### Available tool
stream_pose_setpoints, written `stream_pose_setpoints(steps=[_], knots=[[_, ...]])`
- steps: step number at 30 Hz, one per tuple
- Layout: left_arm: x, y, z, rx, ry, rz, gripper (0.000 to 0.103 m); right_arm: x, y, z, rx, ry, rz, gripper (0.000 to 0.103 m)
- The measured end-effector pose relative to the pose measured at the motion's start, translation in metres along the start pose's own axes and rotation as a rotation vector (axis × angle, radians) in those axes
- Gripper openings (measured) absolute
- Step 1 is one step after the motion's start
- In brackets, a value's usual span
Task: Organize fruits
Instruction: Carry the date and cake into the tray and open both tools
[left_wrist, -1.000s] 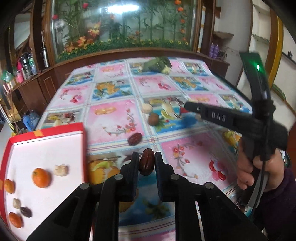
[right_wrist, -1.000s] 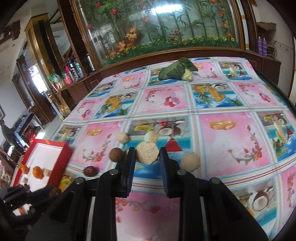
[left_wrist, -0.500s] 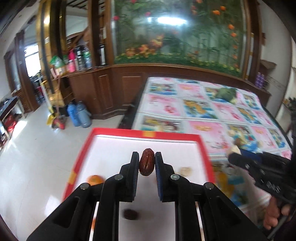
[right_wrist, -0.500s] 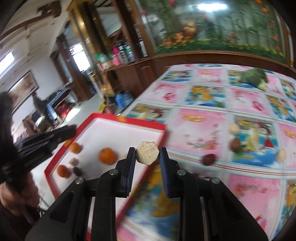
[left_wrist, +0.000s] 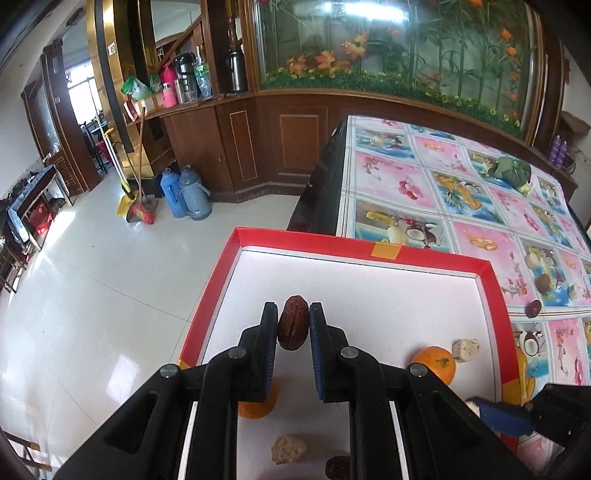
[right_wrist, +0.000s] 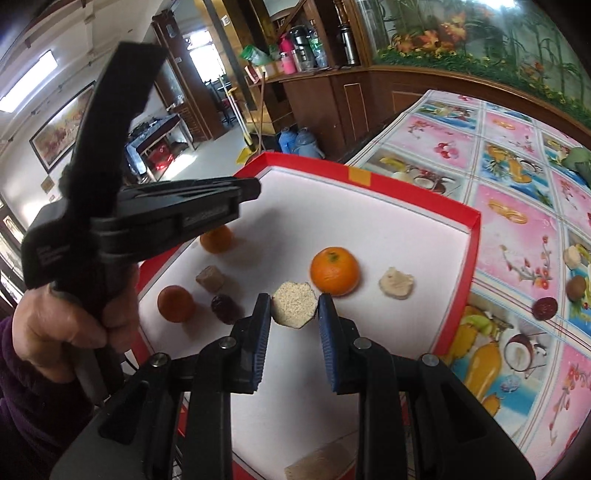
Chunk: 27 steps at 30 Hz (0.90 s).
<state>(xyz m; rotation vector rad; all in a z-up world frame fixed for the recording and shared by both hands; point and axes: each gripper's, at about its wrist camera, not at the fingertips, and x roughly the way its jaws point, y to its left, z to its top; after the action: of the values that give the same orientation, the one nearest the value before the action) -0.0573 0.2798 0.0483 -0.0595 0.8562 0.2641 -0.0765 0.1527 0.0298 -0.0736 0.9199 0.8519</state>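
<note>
Both grippers hang over the red tray (right_wrist: 474, 225), each carrying a piece, so this looks like the drop-off. The left gripper (left_wrist: 293, 328) has its jaws narrow on a brown date (left_wrist: 293, 328), held upright above the tray's bare white middle, likely so it lands clear of the rest. The right gripper (right_wrist: 294, 310) has its jaws pinching a pale sesame cake (right_wrist: 294, 309) by its flat sides, just at eight o'clock of the orange (right_wrist: 334, 271). How high either piece hangs is hard to judge through this lens. At three o'clock, out on the worktop (right_wrist: 517, 192), another date (right_wrist: 545, 308) and a few round pieces wait.
</note>
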Motion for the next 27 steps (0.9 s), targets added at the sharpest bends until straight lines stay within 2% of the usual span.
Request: stream_pose_setpoints(steps=[11,19,21,23,25,27], knots=[[0.021,0.011,-0.009,0.006,0.103,0.024,0.016,0.016,0.015,-0.016,-0.048,0.093,-0.027,0.028],[0.022,0.014,-0.012,0.01,0.133,0.029,0.017,0.02,0.019,-0.02,-0.077,0.115,-0.056,0.028],[0.02,0.013,-0.012,0.008,0.135,0.031,0.023,0.02,0.019,-0.019,-0.083,0.12,-0.061,0.029],[0.015,0.012,-0.013,0.004,0.126,0.035,0.043,0.016,0.018,-0.02,-0.082,0.116,-0.057,0.029],[0.007,0.013,-0.014,-0.013,0.105,0.033,0.056,0.008,0.014,-0.019,-0.078,0.088,-0.039,0.029],[-0.002,0.012,-0.015,-0.026,0.084,0.03,0.057,-0.007,0.009,-0.019,-0.075,0.038,-0.027,0.029]])
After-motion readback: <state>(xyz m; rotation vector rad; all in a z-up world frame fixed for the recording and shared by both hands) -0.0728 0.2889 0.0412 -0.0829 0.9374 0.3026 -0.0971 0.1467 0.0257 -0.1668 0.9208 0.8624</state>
